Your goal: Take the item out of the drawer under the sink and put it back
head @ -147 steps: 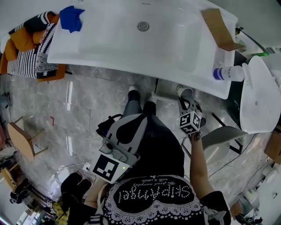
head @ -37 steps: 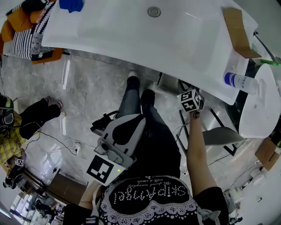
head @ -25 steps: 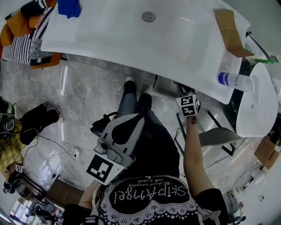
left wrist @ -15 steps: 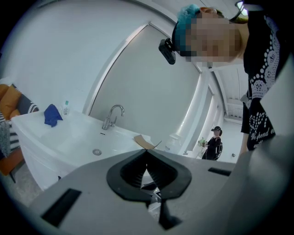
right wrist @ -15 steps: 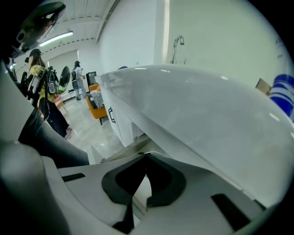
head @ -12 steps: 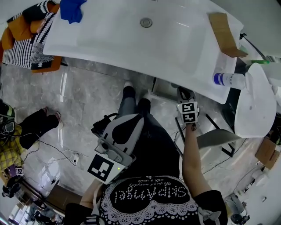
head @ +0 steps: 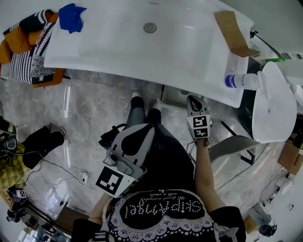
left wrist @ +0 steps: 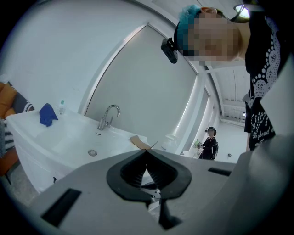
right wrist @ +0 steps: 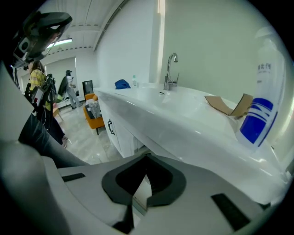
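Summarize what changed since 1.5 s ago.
Right tongs pulled back from under the sink edge toward the person; shut, holding nothing. Left tongs stayed at the lap, shut. Blue cloth, cardboard and bottle unchanged on the sink.

Head view overhead; both gripper views toward sink point(head: 118, 47)

Glossy grey marble floor point(head: 90, 113), cables point(head: 71, 168) trailing over it; an orange chair point(head: 19, 40) under striped fabric point(head: 21, 71); pale plain walls point(left wrist: 50, 50); a ceiling strip light point(right wrist: 160, 6).
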Demonstrator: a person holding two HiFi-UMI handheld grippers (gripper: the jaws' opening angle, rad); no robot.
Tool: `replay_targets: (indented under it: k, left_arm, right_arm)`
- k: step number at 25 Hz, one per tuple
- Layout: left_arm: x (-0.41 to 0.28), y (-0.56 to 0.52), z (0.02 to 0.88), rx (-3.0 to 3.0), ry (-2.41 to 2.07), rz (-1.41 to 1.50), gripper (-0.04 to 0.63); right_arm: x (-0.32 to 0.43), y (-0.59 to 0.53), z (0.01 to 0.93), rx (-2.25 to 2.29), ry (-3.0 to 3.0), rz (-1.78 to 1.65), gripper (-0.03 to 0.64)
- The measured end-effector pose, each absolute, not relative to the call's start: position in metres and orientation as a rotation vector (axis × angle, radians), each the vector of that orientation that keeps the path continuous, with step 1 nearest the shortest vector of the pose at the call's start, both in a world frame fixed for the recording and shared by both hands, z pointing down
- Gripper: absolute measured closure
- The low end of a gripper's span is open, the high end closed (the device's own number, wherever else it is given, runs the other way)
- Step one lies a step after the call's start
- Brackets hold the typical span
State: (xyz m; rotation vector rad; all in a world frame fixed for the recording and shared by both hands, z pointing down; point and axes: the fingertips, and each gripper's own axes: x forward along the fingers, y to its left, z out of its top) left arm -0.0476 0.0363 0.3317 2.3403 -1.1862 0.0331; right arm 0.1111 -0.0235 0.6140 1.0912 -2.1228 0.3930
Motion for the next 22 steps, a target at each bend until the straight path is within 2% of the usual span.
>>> replay_targets:
  k: [13, 22]
  left_arm:
    - [-0.046, 0.038, 0.325, 2.368, -1.166, 0.006, 0.591]
    - [-0.049, 0.04, 0.317, 2.391, -1.176, -0.015, 0.591]
  right_arm:
    - [0.103, -0.016, 0.56, 1.225, -2.251, 0.42, 0.6]
    - [0.102, -0.025, 0.508, 1.297, -2.324, 0.322, 0.6]
